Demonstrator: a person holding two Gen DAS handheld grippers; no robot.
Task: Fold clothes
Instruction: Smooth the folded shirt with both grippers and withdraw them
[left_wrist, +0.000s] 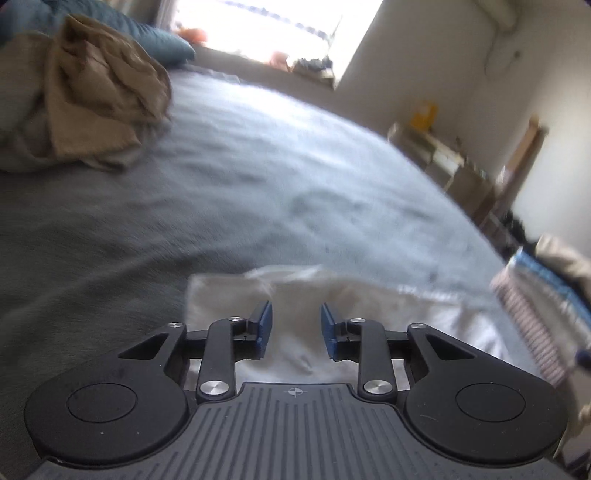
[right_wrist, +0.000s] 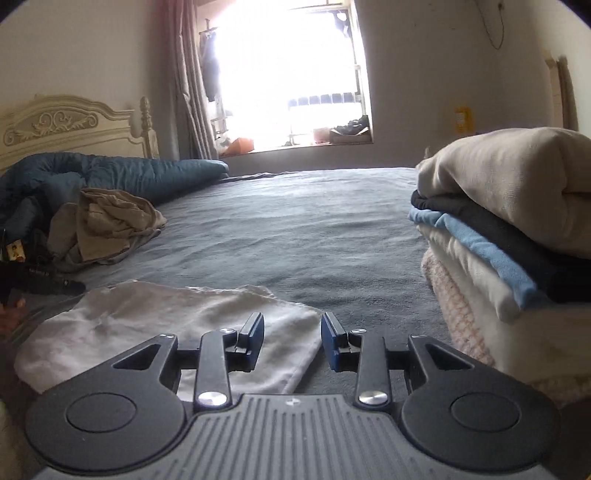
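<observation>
White folded cloth (right_wrist: 177, 328) lying flat on the near part of the grey bed (right_wrist: 295, 229), released and not gripped. Left tool (left_wrist: 296, 328) above it, blades apart, nothing between. Right tool (right_wrist: 293, 339) over its right edge, likewise parted and empty. Folded stack (right_wrist: 517, 229) at right, probably its destination. Crumpled tan garment (right_wrist: 110, 218) far left, likely awaiting folding.

Daylight floods in from the window (right_wrist: 291, 74), which is blown out to plain white in both views and leaves the near bedspread (right_wrist: 295, 229) dim. The left wrist picture is smeared by motion blur; the right is sharper. Fisheye bending curves the edges, with dark corners.
</observation>
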